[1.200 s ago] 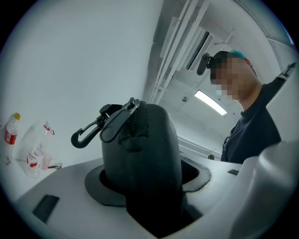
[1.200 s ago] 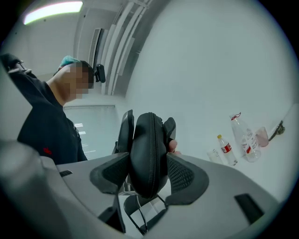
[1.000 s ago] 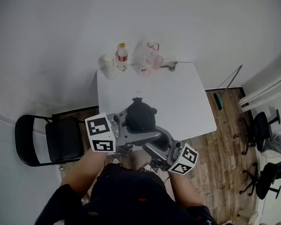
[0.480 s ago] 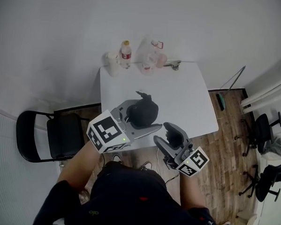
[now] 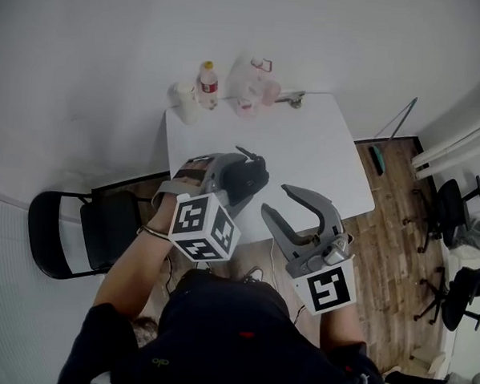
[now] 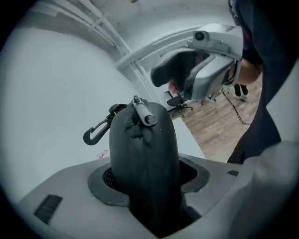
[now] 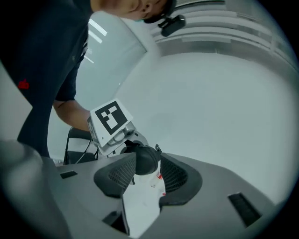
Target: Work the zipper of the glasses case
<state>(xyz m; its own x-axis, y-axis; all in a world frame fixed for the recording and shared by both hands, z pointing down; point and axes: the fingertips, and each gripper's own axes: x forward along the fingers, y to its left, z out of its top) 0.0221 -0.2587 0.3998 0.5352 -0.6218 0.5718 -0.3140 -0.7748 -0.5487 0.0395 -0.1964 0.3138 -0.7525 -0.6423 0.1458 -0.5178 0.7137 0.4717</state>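
A white desk (image 5: 322, 163) stands against a plain white wall on a wooden floor, with bottles (image 5: 205, 85) along its far edge and a black folding chair (image 5: 77, 235) to the left. Over the desk's near part, the left tool (image 5: 229, 172) is clamped on the lower body of the black glasses case (image 6: 140, 154), and the zipper pull (image 6: 142, 113) and a clip hook (image 6: 96, 132) stick out at the free end. The right tool (image 5: 276, 199) sits well apart from the case. Its jaws are partly spread and closing with nothing between them. If they come together before reaching the pull, they will likely bump it rather than pinch it. The pull is small and lies close to the hook, so the tool could grab the hook instead. The case is rounded and smooth, and a hard tug along the zipper could twist or slide it in the left tool's grip.
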